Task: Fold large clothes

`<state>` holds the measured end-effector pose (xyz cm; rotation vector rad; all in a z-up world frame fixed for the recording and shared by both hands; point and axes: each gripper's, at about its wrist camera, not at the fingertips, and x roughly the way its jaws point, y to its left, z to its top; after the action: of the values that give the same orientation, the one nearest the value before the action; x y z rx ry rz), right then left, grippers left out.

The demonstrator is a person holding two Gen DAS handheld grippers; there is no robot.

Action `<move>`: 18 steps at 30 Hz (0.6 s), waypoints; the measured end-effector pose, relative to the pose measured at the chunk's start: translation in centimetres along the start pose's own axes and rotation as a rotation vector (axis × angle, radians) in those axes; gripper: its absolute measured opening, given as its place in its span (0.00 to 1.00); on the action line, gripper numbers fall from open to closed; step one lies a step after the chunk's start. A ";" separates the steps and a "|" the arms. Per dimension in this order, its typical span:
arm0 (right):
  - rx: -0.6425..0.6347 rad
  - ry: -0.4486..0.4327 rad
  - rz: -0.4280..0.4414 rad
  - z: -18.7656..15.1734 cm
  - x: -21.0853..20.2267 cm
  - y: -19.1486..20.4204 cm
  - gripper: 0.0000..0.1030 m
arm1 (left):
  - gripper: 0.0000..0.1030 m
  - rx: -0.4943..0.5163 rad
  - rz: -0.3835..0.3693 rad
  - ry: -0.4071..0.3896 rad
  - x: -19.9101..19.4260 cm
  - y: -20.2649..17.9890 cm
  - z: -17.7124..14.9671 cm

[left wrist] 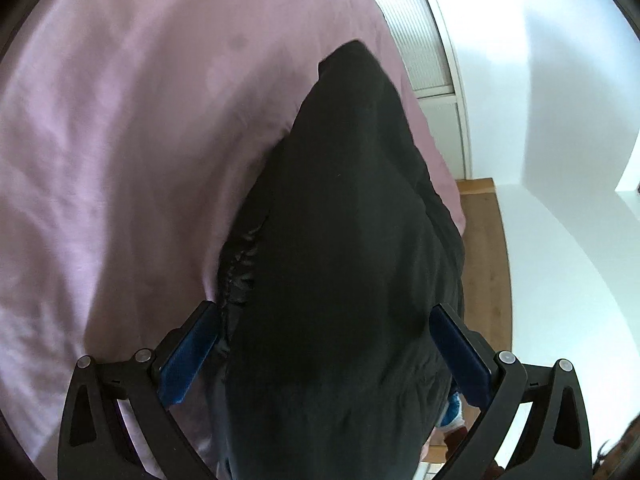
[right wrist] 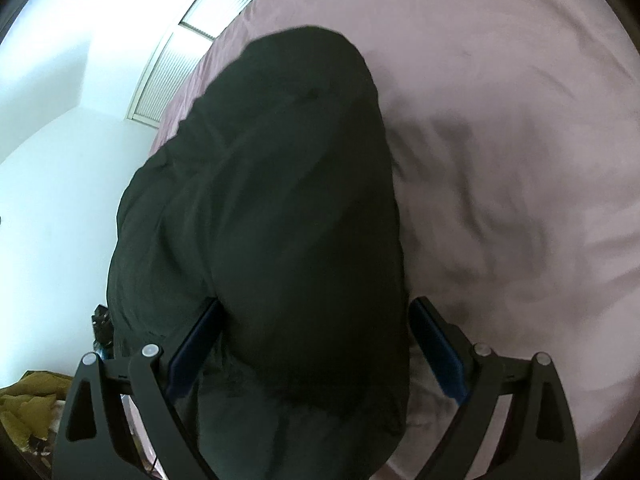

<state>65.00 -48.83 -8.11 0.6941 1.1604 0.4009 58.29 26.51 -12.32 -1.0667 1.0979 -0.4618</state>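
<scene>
A large black garment (left wrist: 344, 216) lies bunched on a pink bedsheet (left wrist: 120, 140), near the bed's edge. In the left wrist view my left gripper (left wrist: 324, 320) is open, its blue-padded fingers (left wrist: 188, 360) wide apart on either side of the black cloth, which fills the gap between them. In the right wrist view the same black garment (right wrist: 272, 208) rises as a rounded heap on the pink sheet (right wrist: 500, 120). My right gripper (right wrist: 316, 312) is open too, fingers (right wrist: 436, 344) spread around the cloth. Whether the pads touch the cloth is unclear.
A white wall (left wrist: 560, 120) and a ribbed white panel (left wrist: 416, 28) stand beyond the bed. Wooden floor (left wrist: 484, 248) runs beside the bed. Olive-yellow cloth (right wrist: 28, 404) lies at the lower left of the right wrist view.
</scene>
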 end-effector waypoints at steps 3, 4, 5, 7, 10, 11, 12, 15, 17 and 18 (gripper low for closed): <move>0.002 0.020 0.014 0.5 1.0 -0.3 0.94 | 0.99 -0.022 -0.020 0.011 0.6 0.8 0.3; 0.003 0.027 0.022 0.7 1.3 -0.4 0.96 | 0.99 -0.029 -0.029 0.019 0.8 1.0 0.4; 0.003 0.036 0.030 0.9 1.7 -0.5 0.96 | 0.99 -0.031 -0.036 0.028 1.0 1.1 0.6; 0.005 0.044 0.045 1.2 2.4 -0.7 0.98 | 0.99 -0.019 -0.043 0.041 1.4 0.9 1.0; 0.008 0.055 0.074 1.5 3.5 -0.9 1.00 | 0.99 -0.002 -0.039 0.065 2.2 0.7 1.5; 0.011 0.058 0.090 1.7 3.8 -1.0 1.00 | 0.99 -0.001 -0.039 0.073 2.6 0.6 1.7; 0.013 0.060 0.100 1.9 4.2 -1.1 1.00 | 0.99 0.002 -0.040 0.078 2.8 0.6 1.8; 0.021 0.067 0.138 2.2 5.3 -1.2 1.00 | 0.99 0.005 -0.060 0.091 3.3 0.6 1.9; 0.022 0.070 0.164 2.4 5.8 -1.1 1.00 | 0.99 -0.002 -0.083 0.099 3.5 1.0 1.7; 0.023 0.074 0.186 2.5 6.2 -0.9 1.00 | 0.99 -0.010 -0.093 0.106 3.6 1.1 1.7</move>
<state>69.58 -46.34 -12.48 0.8162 1.1754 0.5748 61.17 25.08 -14.94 -1.1157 1.1481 -0.5933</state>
